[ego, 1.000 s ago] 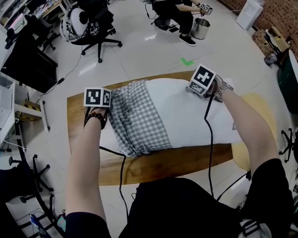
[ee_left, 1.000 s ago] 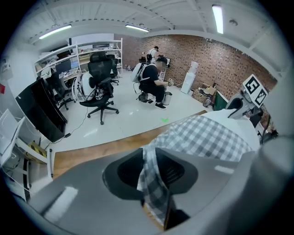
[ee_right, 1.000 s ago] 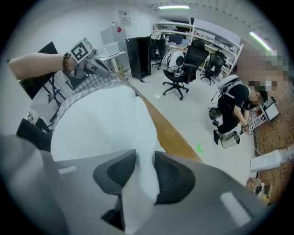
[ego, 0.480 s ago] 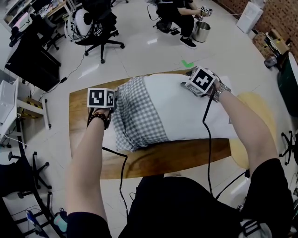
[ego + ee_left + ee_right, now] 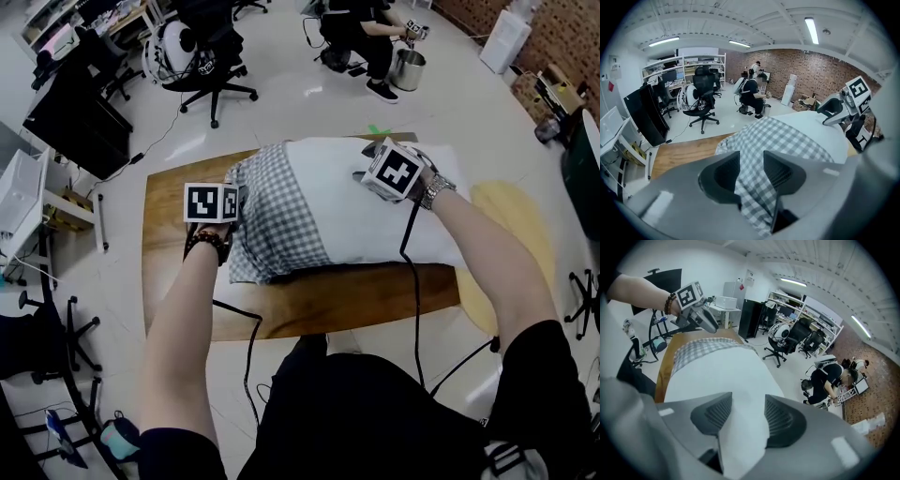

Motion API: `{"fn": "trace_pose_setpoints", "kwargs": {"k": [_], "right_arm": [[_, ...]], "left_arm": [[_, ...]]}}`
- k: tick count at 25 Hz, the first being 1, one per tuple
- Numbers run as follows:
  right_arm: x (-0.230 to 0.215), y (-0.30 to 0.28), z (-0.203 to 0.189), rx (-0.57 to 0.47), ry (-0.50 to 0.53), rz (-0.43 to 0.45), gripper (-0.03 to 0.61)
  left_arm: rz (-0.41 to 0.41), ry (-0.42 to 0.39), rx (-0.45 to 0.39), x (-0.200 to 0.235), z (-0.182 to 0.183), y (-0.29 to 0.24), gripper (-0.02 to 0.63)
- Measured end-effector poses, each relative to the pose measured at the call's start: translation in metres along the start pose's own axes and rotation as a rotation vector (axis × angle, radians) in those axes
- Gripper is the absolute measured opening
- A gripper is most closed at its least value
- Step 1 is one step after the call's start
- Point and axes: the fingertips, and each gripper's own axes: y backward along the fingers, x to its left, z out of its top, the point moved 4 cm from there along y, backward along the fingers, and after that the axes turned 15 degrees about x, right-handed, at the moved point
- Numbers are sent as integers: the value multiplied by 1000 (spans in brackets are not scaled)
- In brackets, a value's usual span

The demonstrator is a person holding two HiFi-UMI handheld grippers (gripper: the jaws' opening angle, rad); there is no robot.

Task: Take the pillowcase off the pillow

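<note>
A white pillow (image 5: 375, 216) lies across the wooden table (image 5: 178, 281). A grey-and-white checked pillowcase (image 5: 277, 220) covers only its left end. My left gripper (image 5: 236, 185) is at the case's far left edge, shut on a bunched fold of the checked cloth (image 5: 754, 140). Its jaws have just been opening wider, and the cloth still fills the gap between them. My right gripper (image 5: 367, 159) is on the pillow's far edge, shut on a pinch of the bare white pillow (image 5: 740, 427). Those jaws have also just widened, with the pillow between them.
Office chairs (image 5: 211, 70) and a seated person (image 5: 361, 28) beside a metal bucket (image 5: 406, 64) are on the floor beyond the table. A black screen (image 5: 75, 122) stands at the left, a round yellowish seat (image 5: 506, 234) at the right. Gripper cables (image 5: 248, 328) hang over the table's front edge.
Both grippers have moved toward the table's far side and slightly up, taking the pillow and the case with them. More bare wood shows along the front edge.
</note>
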Motion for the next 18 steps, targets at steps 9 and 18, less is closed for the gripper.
{"fn": "trace_pose_setpoints", "kwargs": {"k": [9,18], "right_arm": [[81,9,-22,-36,102,-1,218],[143,13,-43,-60,213,-34,244]], "left_arm": [[-13,23,-58,-55,-60,9,170],[-6,52,-79,-94,-112,14,203]]}}
